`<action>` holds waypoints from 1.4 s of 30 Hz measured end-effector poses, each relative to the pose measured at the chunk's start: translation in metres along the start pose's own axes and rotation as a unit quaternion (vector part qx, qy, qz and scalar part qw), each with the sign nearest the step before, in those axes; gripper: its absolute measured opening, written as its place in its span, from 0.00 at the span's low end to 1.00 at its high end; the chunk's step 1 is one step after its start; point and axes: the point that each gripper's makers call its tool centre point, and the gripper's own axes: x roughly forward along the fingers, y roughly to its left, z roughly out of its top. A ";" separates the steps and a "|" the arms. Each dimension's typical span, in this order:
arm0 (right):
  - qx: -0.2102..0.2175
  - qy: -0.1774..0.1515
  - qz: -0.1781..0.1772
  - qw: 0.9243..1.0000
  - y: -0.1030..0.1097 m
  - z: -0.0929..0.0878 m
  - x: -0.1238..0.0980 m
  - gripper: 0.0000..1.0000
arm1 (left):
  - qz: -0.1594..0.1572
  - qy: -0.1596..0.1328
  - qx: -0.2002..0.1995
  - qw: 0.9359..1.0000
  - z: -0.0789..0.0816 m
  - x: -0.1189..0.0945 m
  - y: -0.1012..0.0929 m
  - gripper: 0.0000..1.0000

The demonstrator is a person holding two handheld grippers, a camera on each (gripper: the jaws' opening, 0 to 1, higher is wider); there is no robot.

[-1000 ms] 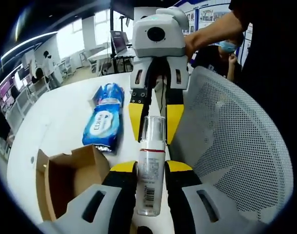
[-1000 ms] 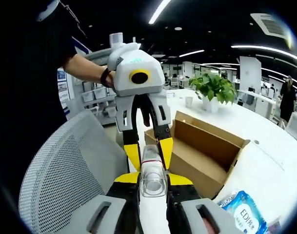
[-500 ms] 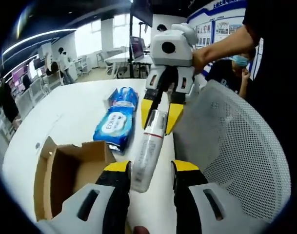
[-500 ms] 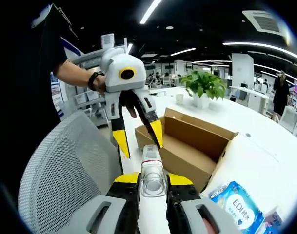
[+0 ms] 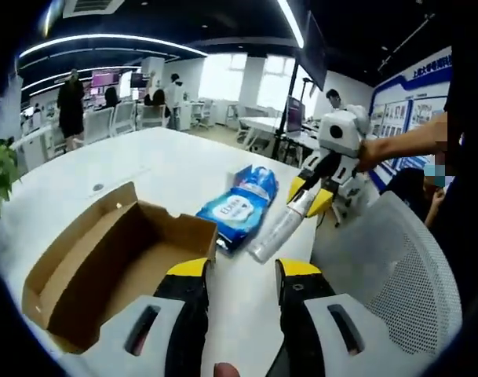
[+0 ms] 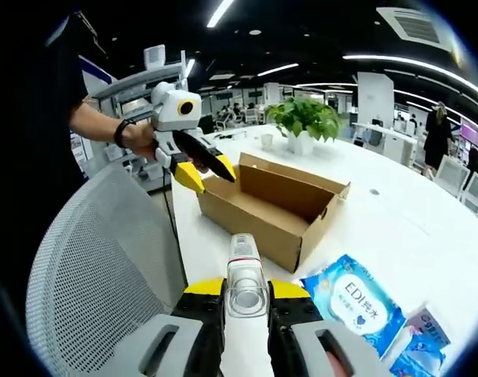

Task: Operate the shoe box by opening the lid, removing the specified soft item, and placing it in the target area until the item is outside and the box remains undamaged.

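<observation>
The open brown shoe box (image 5: 105, 259) lies on the white table (image 5: 160, 169), its inside bare as far as I see. A blue pack of wet wipes (image 5: 239, 206) rests on the table beside it. My left gripper (image 5: 242, 275) is open with nothing between its jaws. My right gripper (image 5: 309, 196) comes in from the right, shut on a clear plastic bottle (image 5: 276, 229). In the right gripper view the bottle (image 6: 244, 271) sticks out forward from my right gripper (image 6: 245, 287). The left gripper (image 6: 209, 174) hangs open by the near left corner of the box (image 6: 262, 206).
A grey mesh chair back (image 5: 395, 267) stands at the table's edge, seen again as the chair (image 6: 97, 267) on the left. A second blue pack (image 6: 423, 338) lies past the wipes (image 6: 352, 298). A potted plant (image 6: 301, 118) stands behind the box. People stand far off.
The left gripper let go of the bottle and drew back towards the box. The right gripper kept the bottle. The two grippers are now far apart.
</observation>
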 end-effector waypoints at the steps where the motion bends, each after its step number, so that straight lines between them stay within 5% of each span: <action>1: 0.003 0.003 -0.003 1.000 -0.003 -0.003 -0.002 0.15 | 0.005 -0.002 -0.005 1.000 0.000 0.000 0.001 0.34; 7: 0.044 0.018 -0.006 0.999 -0.021 -0.019 -0.012 0.15 | 0.050 -0.012 -0.039 0.998 -0.009 -0.004 0.014 0.34; 18: 0.036 0.041 -0.012 0.998 -0.057 -0.021 -0.029 0.15 | 0.102 -0.034 -0.086 0.990 -0.018 -0.014 0.026 0.34; 32: -0.021 0.120 -0.007 0.993 -0.119 -0.017 -0.041 0.15 | 0.144 -0.049 -0.106 0.983 -0.021 -0.027 0.035 0.34; 42: -0.085 0.195 -0.008 0.977 -0.164 -0.009 -0.044 0.15 | 0.154 -0.046 -0.105 0.981 -0.024 -0.026 0.032 0.34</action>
